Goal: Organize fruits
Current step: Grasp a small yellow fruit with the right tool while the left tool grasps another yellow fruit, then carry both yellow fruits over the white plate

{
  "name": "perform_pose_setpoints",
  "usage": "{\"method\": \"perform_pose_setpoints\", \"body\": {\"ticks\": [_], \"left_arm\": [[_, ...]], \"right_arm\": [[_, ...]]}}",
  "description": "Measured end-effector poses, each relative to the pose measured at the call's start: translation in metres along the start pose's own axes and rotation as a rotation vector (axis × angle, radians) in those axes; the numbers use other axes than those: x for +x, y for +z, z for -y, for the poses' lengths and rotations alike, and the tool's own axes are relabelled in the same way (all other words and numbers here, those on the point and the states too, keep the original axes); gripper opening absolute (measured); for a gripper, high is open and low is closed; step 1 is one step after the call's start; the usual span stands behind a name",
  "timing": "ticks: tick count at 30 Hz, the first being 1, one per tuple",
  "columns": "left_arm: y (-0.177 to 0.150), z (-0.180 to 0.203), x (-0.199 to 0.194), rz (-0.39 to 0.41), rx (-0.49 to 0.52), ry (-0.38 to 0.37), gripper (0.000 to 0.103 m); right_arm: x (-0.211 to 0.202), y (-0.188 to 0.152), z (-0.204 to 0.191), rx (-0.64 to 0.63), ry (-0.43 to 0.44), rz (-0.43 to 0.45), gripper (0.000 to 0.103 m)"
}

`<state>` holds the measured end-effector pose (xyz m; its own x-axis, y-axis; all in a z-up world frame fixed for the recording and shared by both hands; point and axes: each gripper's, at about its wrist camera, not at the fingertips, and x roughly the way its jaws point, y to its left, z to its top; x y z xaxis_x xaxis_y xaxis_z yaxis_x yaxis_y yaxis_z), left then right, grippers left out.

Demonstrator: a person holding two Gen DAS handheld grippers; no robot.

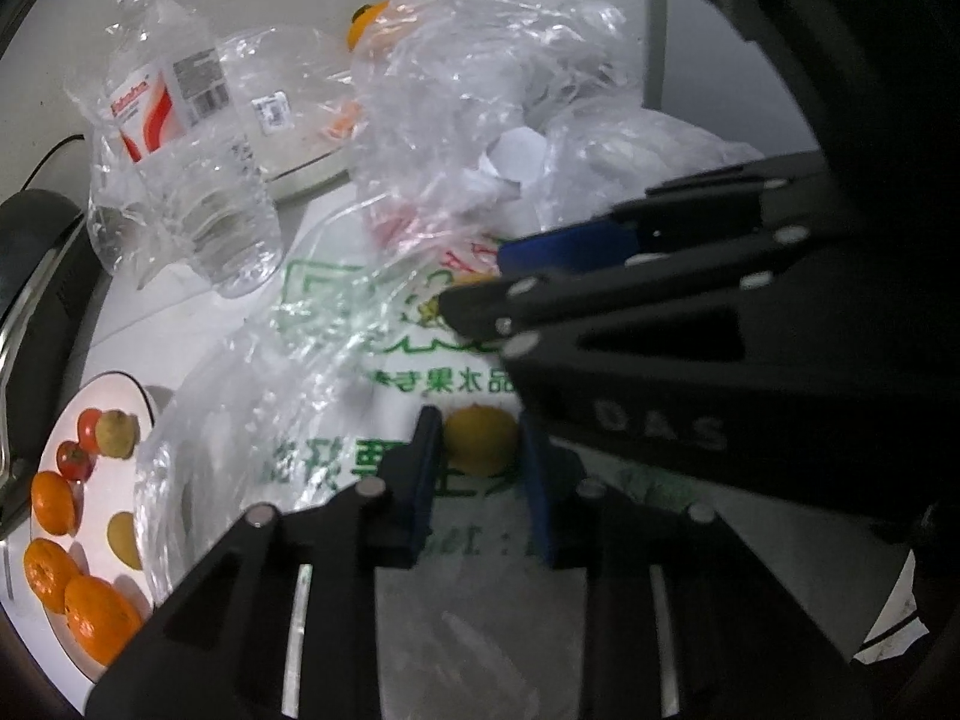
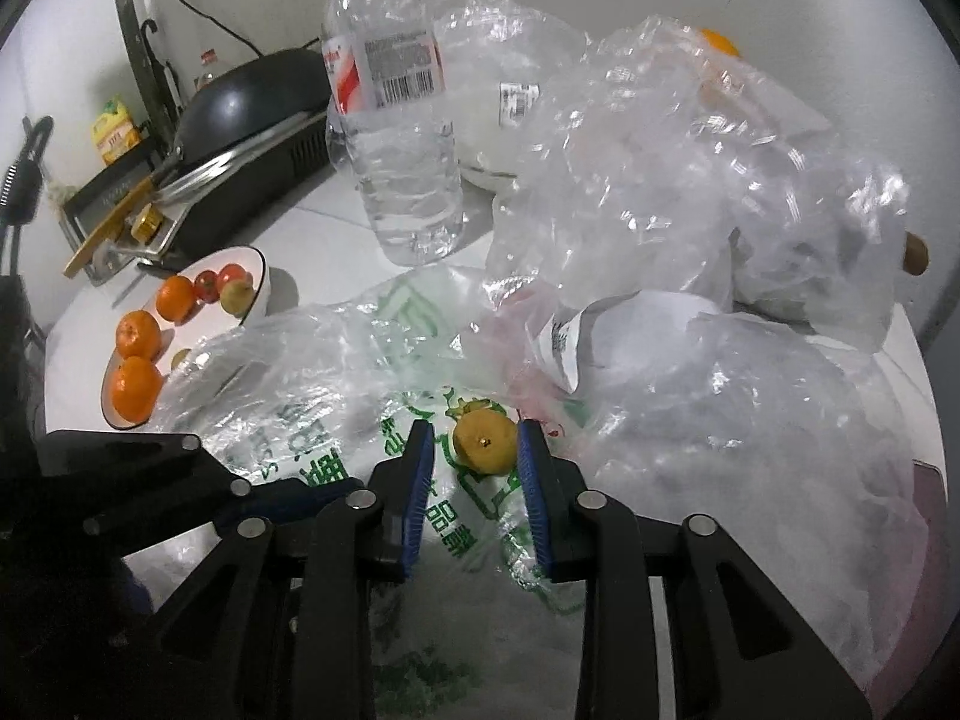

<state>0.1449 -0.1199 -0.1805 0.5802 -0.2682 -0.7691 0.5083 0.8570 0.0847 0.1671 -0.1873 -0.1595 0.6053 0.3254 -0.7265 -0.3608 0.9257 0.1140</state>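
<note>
A: What sits nearest each camera?
B: A yellowish fruit (image 2: 485, 441) lies on a printed bag (image 2: 336, 456), between the blue pads (image 2: 420, 480) of the right claw (image 2: 477, 468). The jaws stand apart; the right pad looks to be just beside the fruit, the left pad clear of it.
A: And the left claw?
B: The left claw (image 1: 477, 468) is spread too, with the same fruit (image 1: 480, 441) showing between its pads. The right claw (image 1: 474, 300) crosses that view from the right, above the fruit. Whether either claw touches the fruit, I cannot tell.
A: Farther out?
B: Left of the bag, a white plate (image 2: 252, 255) on the table (image 2: 336, 234) holds three oranges (image 2: 137, 390), two small red fruits (image 2: 207, 285) and some greenish ones (image 2: 237, 295). A bag edge overlaps the plate's near side.
A: Beyond that?
B: A clear water bottle (image 2: 402, 138) stands upright behind the bags, crumpled clear bags (image 2: 660, 180) heap to its right, and an orange fruit (image 2: 717, 42) peeks over the heap by the wall. A dark pan (image 2: 252, 96) sits far left.
</note>
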Motion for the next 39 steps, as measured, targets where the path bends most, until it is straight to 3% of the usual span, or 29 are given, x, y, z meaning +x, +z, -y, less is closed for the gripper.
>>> {"method": "perform_pose_setpoints", "body": {"ticks": [11,15,39], "left_arm": [[-0.004,-0.017,-0.010,0.002,-0.008,0.025,0.027],[-0.005,-0.024,-0.016,0.015,-0.015,0.038,0.027],[-0.011,-0.067,-0.068,0.097,-0.068,0.136,0.027]], "right_arm": [[0.014,-0.002,-0.003,-0.021,-0.027,-0.037,0.037],[0.013,-0.002,-0.005,-0.034,-0.034,-0.033,0.029],[-0.029,0.001,-0.046,-0.066,-0.008,0.053,0.029]]}}
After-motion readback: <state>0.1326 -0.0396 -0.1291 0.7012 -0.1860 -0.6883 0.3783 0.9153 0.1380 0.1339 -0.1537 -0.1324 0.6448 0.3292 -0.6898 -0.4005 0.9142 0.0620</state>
